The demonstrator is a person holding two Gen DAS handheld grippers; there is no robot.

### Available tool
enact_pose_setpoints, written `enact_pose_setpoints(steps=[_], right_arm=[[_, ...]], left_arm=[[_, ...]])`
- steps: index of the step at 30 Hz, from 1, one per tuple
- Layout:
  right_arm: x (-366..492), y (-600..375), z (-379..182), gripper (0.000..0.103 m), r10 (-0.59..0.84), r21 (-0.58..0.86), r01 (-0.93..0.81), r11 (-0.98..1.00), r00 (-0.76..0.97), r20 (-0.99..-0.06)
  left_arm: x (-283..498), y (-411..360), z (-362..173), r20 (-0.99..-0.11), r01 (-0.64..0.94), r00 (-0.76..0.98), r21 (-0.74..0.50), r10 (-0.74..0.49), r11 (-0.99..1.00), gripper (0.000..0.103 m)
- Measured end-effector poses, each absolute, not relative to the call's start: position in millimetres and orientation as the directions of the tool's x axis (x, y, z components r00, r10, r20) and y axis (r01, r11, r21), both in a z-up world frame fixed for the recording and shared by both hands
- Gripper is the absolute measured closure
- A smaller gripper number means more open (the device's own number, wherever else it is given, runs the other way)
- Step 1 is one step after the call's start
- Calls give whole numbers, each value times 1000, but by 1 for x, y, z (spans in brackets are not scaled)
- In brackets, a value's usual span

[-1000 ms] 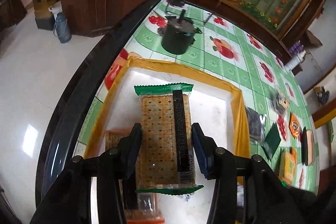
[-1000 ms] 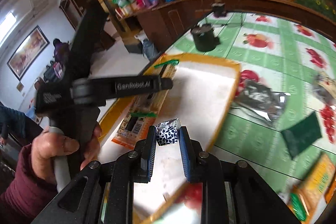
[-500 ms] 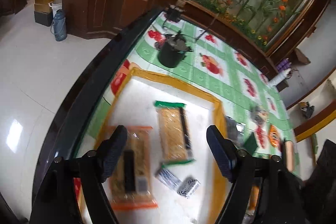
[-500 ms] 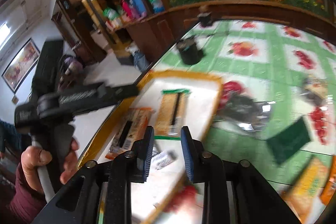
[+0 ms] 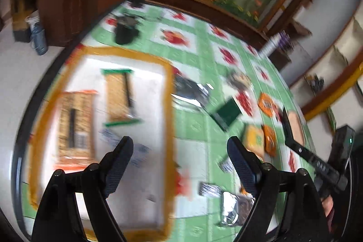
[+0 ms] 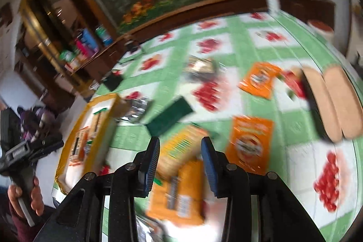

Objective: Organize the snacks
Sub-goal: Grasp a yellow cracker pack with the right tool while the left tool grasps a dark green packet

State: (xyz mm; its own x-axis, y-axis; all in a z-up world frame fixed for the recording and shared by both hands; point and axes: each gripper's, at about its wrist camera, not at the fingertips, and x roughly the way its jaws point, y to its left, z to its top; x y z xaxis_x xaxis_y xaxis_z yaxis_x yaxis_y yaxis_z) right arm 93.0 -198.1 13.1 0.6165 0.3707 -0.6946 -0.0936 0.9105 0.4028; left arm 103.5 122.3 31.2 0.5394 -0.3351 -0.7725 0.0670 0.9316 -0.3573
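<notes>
A white tray with a yellow rim lies on the green checked tablecloth. In it lie a green-ended cracker pack, an orange-ended cracker pack and small blue-white candies. My left gripper is open and empty above the tray's right edge. My right gripper is open and empty above a yellow-orange cracker pack on the table. The tray also shows at the left of the right wrist view. Both views are blurred.
Loose snacks lie on the cloth: orange packets, a dark green packet, silver foil packs and two tan oblong packs. A black pot stands beyond the tray. A wooden cabinet runs behind the table.
Both grippers let go of their snacks in the tray, opened and swung right. The right gripper now hangs over the yellow-orange pack outside the tray.
</notes>
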Motion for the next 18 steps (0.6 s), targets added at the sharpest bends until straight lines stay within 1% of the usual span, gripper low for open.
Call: enact_pose_setpoints(steps=[5, 7, 9, 11, 12, 15, 18], right_arm=[[83, -229, -3, 62, 406, 474, -49, 879, 597, -692], [83, -232, -7, 58, 443, 520, -44, 853, 588, -677], [89, -227, -11, 41, 480, 566, -33, 824, 572, -665], [95, -219, -15, 30, 479, 575, -10, 818, 565, -672], [101, -213, -16, 28, 467, 568, 9, 823, 559, -685], [120, -194, -22, 28, 429, 527, 34, 849, 539, -725], [136, -172, -29, 28, 378, 462, 44, 886, 508, -774]], left_arm=[[104, 85, 25, -791, 121, 506, -331, -345, 936, 19], [108, 73, 25, -795, 136, 500, -320, -343, 938, 19], [111, 66, 25, -799, 144, 498, -308, -337, 941, 19], [116, 61, 27, -798, 148, 503, -299, -332, 943, 19], [117, 60, 28, -796, 148, 509, -293, -327, 944, 19], [122, 59, 30, -792, 152, 525, -275, -314, 949, 19], [129, 59, 29, -797, 157, 537, -228, -277, 961, 19]])
